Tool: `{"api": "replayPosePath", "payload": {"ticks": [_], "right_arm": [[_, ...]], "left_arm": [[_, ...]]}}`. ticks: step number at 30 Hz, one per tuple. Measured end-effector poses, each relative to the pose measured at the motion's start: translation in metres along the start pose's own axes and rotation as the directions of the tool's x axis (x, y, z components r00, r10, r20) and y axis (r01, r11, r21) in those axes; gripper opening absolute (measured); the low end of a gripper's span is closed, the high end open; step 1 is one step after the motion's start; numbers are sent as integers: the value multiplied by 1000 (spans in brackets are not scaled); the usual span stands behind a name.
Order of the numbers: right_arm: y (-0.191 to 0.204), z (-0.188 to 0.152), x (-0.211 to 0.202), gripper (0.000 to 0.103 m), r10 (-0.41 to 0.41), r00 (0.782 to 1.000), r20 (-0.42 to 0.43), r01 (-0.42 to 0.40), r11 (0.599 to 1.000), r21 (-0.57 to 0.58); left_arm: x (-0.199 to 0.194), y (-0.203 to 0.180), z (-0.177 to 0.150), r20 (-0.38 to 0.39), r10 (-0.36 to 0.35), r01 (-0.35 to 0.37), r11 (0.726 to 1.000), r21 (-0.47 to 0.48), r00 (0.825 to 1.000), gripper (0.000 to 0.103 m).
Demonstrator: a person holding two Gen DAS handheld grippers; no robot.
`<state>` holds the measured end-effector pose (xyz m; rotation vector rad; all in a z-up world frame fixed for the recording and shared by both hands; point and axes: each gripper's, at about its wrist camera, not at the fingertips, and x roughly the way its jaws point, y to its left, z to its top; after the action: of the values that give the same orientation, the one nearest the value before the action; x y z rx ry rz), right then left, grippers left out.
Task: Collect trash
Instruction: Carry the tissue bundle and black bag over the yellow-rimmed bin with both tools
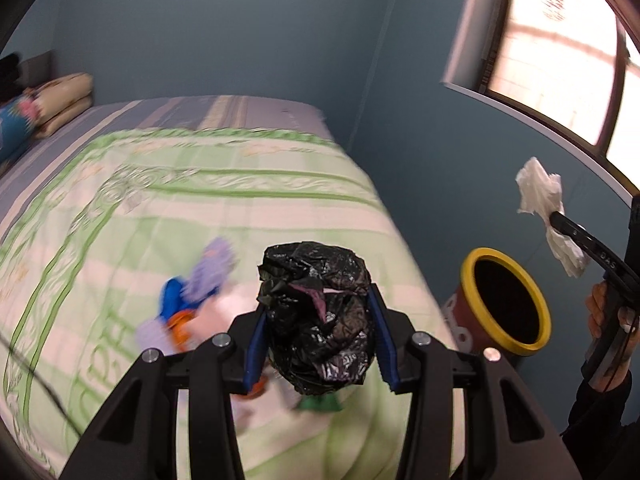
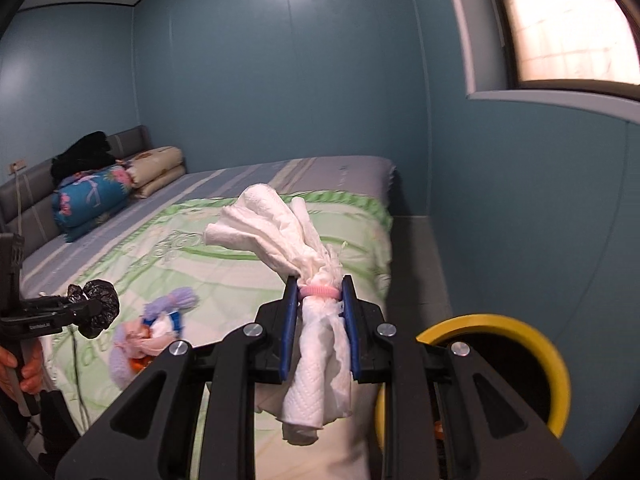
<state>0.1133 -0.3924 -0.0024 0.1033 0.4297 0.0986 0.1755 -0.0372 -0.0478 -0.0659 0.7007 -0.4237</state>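
The left gripper (image 1: 318,322) pinches a crumpled ball of black plastic bag (image 1: 318,312) between its 2 blue pads, holding it in the air above the bed with the green-and-white patterned quilt (image 1: 160,208). The right gripper (image 2: 320,312) is clamped on a twisted wad of white paper towel (image 2: 316,280), its pads pressing at a pink band (image 2: 320,291) wrapped around the wad's middle, so that paper sticks out both above and below the jaws. Just beside the foot of the bed, near the blue wall, stands a round bin with a yellow rim and a dark red body (image 1: 506,304); in the right wrist view its rim sits close under the right gripper, to the lower right. On the quilt lies a small heap of soft things in purple, blue, orange and pink (image 2: 156,332), possibly a doll, though blur hides its shape. Folded floral bedding (image 2: 92,200) is stacked at the grey headboard (image 2: 36,192).
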Motion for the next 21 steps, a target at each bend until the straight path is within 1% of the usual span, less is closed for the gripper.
{"api": "replayPosePath", "payload": {"ticks": [6, 10, 13, 17, 21], "right_arm": [[-30, 4, -11, 20, -89, 996, 8, 89, 996, 16], [-49, 6, -21, 20, -176, 984, 21, 176, 984, 20], [-63, 6, -28, 20, -213, 977, 23, 212, 977, 30], [-80, 4, -36, 20, -261, 965, 21, 260, 965, 43], [-95, 1, -43, 20, -295, 955, 17, 293, 954, 62]], "left_arm": [[28, -60, 22, -16, -90, 91, 990, 105, 996, 42], [44, -96, 33, -26, -136, 139, 977, 160, 990, 42], [56, -122, 39, -43, -177, 182, 965, 189, 983, 42], [66, -150, 42, -57, -210, 217, 947, 237, 976, 42], [76, -175, 44, -68, -244, 253, 931, 262, 967, 42]]}}
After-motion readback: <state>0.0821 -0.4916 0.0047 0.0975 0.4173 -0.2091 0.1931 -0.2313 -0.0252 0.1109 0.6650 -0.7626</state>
